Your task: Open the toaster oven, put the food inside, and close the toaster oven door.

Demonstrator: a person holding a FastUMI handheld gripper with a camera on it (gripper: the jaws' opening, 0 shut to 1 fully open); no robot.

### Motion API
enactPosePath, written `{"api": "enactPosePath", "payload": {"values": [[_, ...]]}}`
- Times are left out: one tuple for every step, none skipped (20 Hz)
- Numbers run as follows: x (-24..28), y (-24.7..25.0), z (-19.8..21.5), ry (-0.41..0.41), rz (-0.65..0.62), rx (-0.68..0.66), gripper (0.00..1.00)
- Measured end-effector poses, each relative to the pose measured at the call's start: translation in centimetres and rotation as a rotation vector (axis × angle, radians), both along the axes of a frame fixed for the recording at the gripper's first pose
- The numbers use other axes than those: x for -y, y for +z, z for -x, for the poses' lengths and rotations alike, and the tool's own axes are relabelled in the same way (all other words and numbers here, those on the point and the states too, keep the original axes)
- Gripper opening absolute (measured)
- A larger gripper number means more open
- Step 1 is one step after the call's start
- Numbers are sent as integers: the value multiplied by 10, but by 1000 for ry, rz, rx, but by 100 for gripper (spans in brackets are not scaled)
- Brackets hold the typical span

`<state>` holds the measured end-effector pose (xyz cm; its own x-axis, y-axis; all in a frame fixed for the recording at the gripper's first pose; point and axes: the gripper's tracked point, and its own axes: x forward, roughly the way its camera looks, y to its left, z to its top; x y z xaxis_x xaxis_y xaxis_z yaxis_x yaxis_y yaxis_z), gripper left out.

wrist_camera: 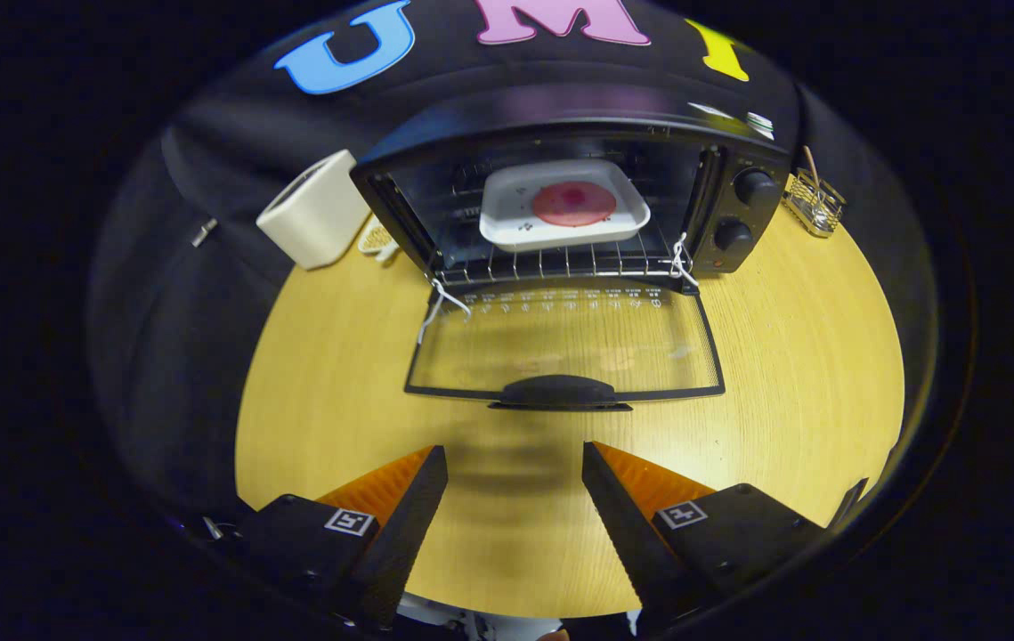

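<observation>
Jaws spread, empty; toaster oven (560, 178) door (564, 343) open just ahead

1. The toaster oven (560, 191) stood at the far side of the table (791, 374), its door (564, 343) folded down flat toward the near side.
2. A tray (560, 209) sat on the rack (560, 260) inside, with the food (573, 203) lying on it.
3. A boxy appliance (315, 211) stood just left of the oven; a small wire basket (814, 203) stood to its right (past the knobs).
4. The gripper (515, 463) hung near of the door handle (560, 390), fingers spread apart over bare table, touching nothing.
</observation>
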<state>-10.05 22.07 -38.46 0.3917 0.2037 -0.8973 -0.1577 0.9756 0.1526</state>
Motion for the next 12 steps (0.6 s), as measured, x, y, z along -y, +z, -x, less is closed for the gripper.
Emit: {"api": "enactPosePath", "payload": {"values": [[4,-13,0,17,36,-5,99],[6,-25,0,19,57,-14,99],[7,-26,0,12,65,-24,99],[7,-32,-1,-1,72,-31,99],[7,-37,-4,-12,80,-32,99],[8,-42,-6,-15,98,-29,99],[8,-46,-7,-19,110,-32,99],[9,-52,-9,-24,121,-40,99],[9,-49,-17,-33,129,-9,99],[8,-54,-21,-41,129,-7,99],[10,-53,-26,-55,141,2,98],[12,-53,-32,-68,144,7,99]]}}
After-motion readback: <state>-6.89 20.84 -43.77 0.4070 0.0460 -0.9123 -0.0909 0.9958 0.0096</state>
